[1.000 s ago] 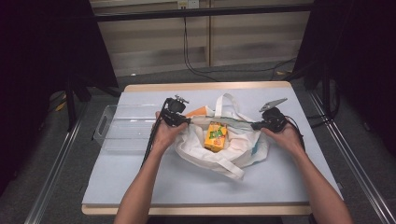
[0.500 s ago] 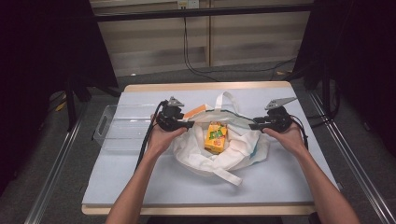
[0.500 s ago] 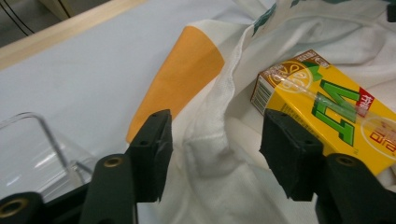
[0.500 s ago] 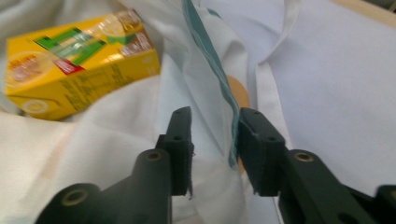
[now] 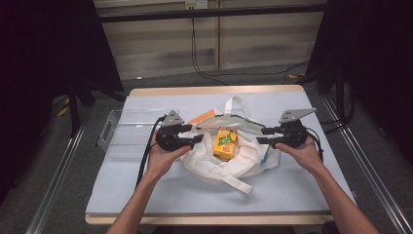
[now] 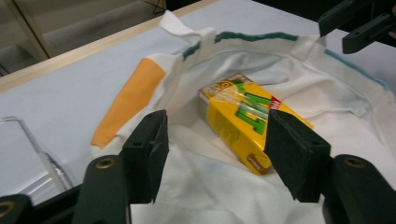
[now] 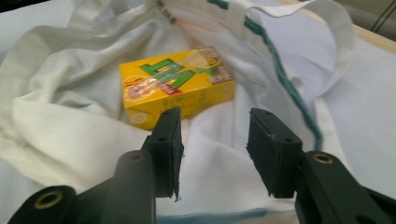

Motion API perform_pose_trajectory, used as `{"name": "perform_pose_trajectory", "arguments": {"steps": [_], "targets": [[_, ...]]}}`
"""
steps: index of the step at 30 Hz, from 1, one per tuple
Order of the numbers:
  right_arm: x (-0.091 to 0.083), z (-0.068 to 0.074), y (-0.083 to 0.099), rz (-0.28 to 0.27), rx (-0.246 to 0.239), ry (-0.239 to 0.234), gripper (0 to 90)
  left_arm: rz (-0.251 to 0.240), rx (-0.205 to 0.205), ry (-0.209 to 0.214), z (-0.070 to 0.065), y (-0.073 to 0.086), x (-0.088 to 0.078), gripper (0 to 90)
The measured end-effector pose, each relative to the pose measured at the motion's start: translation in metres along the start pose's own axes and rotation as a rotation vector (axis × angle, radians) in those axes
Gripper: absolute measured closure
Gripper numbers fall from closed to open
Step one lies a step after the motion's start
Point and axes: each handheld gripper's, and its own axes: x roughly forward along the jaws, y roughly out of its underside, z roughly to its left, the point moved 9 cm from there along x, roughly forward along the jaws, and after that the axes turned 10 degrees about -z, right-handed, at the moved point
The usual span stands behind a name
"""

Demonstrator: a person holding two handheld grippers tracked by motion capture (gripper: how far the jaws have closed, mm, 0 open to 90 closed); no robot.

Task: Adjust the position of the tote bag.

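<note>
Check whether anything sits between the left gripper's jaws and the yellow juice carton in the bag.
Nothing visible does. The left gripper has its jaws open and empty, aimed at the yellow carton, which lies exposed on the spread white cloth bag. Only loose bag cloth lies under the path, not over the carton.

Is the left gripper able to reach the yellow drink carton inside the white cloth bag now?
Probably yes: the left gripper is open, and the yellow drink carton lies uncovered in the white cloth bag.
</note>
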Motion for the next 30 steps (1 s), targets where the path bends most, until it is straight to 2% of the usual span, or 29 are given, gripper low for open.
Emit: {"name": "perform_pose_trajectory", "arguments": {"steps": [2,4,7,9,11,12,15,16,17,19,20,23,26,27,30], "targets": [[-0.002,0.007,0.002,-0.003,0.0,-0.012,56.6,-0.009,-0.016,0.03,-0.009,0.002,0.001,42.7],[-0.005,0.014,0.004,-0.022,0.008,-0.021,58.9,-0.002,-0.009,0.029,-0.013,0.003,0.001,42.7],[-0.007,0.026,0.009,-0.012,-0.01,-0.041,62.3,0.002,-0.013,0.069,-0.028,0.012,0.009,42.9],[-0.01,0.037,0.012,-0.013,-0.015,-0.062,62.9,0.022,-0.002,0.08,-0.034,0.015,0.012,43.4],[-0.015,0.044,0.013,-0.019,-0.025,-0.062,63.2,0.013,0.002,0.088,-0.038,0.015,0.015,43.3],[-0.018,0.047,0.013,-0.031,-0.016,-0.069,63.3,0.008,-0.011,0.094,-0.04,0.015,0.017,43.3],[-0.023,0.052,0.015,-0.045,-0.014,-0.064,63.3,0.004,-0.009,0.097,-0.043,0.015,0.022,42.7],[-0.027,0.059,0.017,-0.058,-0.002,-0.08,62.4,-0.005,-0.024,0.1,-0.045,0.016,0.025,42.5],[-0.027,0.059,0.017,-0.058,-0.002,-0.08,62.4,-0.019,-0.04,0.11,-0.047,0.015,0.028,42.5],[-0.031,0.069,0.021,-0.073,0.01,-0.084,59.5,-0.027,-0.023,0.08,-0.05,0.014,0.031,38.3],[-0.033,0.073,0.022,-0.083,0.019,-0.085,59.0,-0.027,-0.023,0.08,-0.05,0.014,0.031,37.9],[-0.039,0.081,0.026,-0.111,0.03,-0.076,56.9,-0.066,-0.042,0.06,-0.052,0.005,0.029,30.7],[-0.045,0.084,0.03,-0.127,0.039,-0.062,55.8,-0.078,-0.04,0.044,-0.051,-0.001,0.028,29.6],[-0.052,0.087,0.034,-0.138,0.051,-0.058,54.7,-0.076,-0.047,0.033,-0.051,-0.003,0.031,28.4],[-0.057,0.089,0.041,-0.145,0.059,-0.047,54.2,-0.053,-0.053,0.039,-0.053,0.0,0.037,26.7]]}}
